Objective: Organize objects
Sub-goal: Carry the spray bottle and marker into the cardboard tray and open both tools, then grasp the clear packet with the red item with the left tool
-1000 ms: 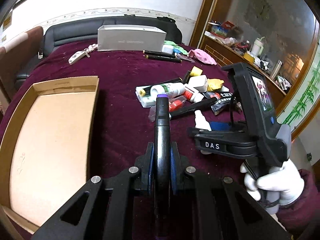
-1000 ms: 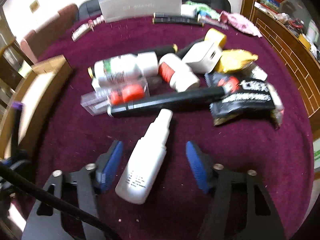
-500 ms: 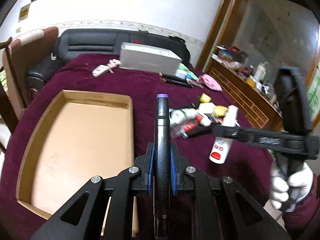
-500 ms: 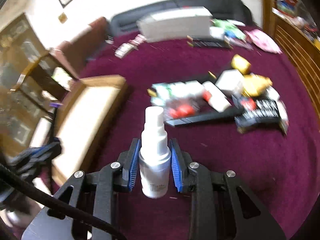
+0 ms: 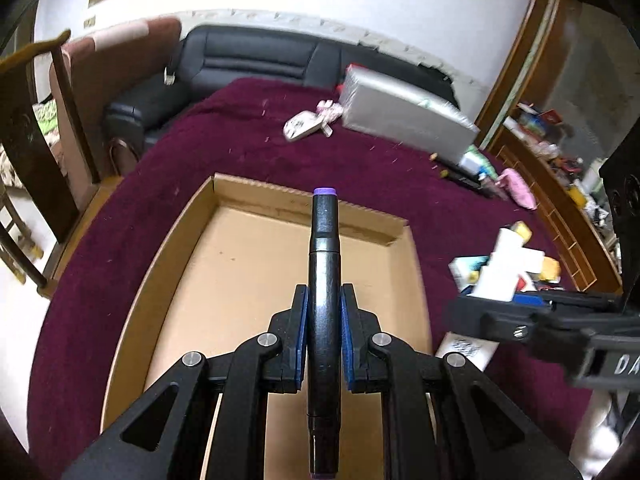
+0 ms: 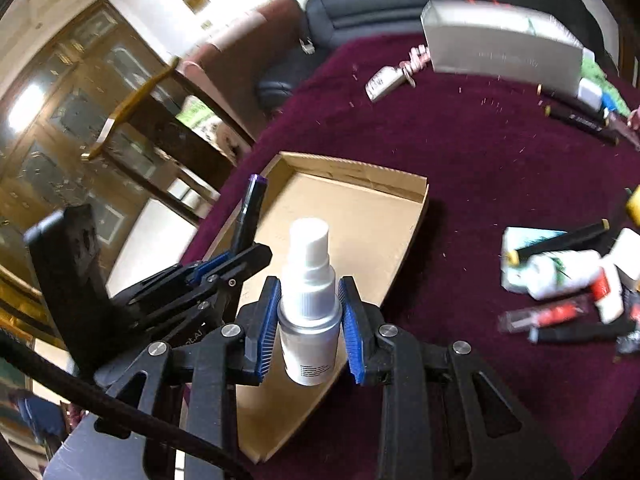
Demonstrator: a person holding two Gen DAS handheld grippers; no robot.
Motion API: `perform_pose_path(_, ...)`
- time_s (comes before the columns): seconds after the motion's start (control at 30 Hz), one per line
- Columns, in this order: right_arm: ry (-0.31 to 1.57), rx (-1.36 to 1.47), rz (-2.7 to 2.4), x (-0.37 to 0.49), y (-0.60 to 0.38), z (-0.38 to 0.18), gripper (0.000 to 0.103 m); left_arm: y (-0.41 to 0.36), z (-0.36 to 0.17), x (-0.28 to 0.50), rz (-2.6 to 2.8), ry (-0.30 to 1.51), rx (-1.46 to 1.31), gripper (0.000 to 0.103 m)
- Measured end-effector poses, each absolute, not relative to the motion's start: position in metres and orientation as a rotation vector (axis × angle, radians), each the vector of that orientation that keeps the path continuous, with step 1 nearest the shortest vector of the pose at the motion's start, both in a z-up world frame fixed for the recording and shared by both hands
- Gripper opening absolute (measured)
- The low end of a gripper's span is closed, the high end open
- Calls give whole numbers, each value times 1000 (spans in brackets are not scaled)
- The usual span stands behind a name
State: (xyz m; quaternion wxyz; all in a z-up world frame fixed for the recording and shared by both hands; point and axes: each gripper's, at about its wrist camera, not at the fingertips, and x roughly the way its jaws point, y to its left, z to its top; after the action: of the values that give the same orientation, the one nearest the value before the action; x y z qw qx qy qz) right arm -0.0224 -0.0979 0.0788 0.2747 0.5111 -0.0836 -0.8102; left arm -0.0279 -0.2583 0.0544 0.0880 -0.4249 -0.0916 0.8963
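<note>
Left wrist view: the left gripper (image 5: 324, 336) has its jaws pinching a black marker (image 5: 323, 280) with a purple cap end, which points forward along the fingers. Below it lies an open cardboard tray (image 5: 304, 200) on a maroon cloth (image 5: 224, 136). At the right edge the right gripper (image 5: 516, 316) comes in from the side, holding a white spray bottle (image 5: 500, 276). Behind it is a blurred pile of small items (image 5: 536, 264). Farther back on the cloth sit a grey box (image 5: 404, 120) and a small white tag (image 5: 304, 128). A black sofa (image 5: 256, 64) stands behind.

Right wrist view: the right gripper (image 6: 310, 316) has closed its jaws within the last second, and the blue pads now press both sides of the bottle (image 6: 308, 308), which stands upright between them, nozzle away from the camera. It hangs above the near part of the tray (image 6: 360, 176). To the left, the left gripper (image 6: 224, 264) holds the marker (image 6: 248, 212) over the tray's left edge. The pile (image 6: 568, 276) lies to the right on the cloth (image 6: 460, 140), well apart from the tray. The grey box (image 6: 500, 48) sits at the far side.
</note>
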Motion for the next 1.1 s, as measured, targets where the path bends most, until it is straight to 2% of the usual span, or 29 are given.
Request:
perform_pose_path(0.23, -217, 1502, -2218, -69, -113, 41, 28, -257, 21, -62, 2617, -316, -1373, 11)
perform_pose_path(0.6, -240, 1549, -2245, -97, -113, 21, 28, -257, 16, -72, 2597, -355, -1391, 13)
perform_pose_path(0.77, -250, 1493, -2285, -93, -108, 34, 38, -269, 26, -68, 2577, -466, -1377, 15)
perform_pose_path(0.93, -337, 1339, -2368, -72, -66, 77, 38, -271, 58, -47, 2613, -458, -1288, 22)
perform_pose_path(1.0, -339, 1234, -2443, -56, -44, 99, 39, -258, 74, -34, 2605, -405, -1224, 30)
perform_pose_path(1.03, -334, 1171, -2498, -44, -29, 110, 48, -248, 82, -27, 2594, -369, -1189, 32)
perform_pose_path(1.07, -334, 1126, -2545, -35, -15, 118, 64, -237, 88, -20, 2576, -331, -1159, 35)
perform_pose_path(1.1, -342, 1088, -2587, -25, 2, 122, 73, -219, 94, -12, 2543, -283, -1130, 36)
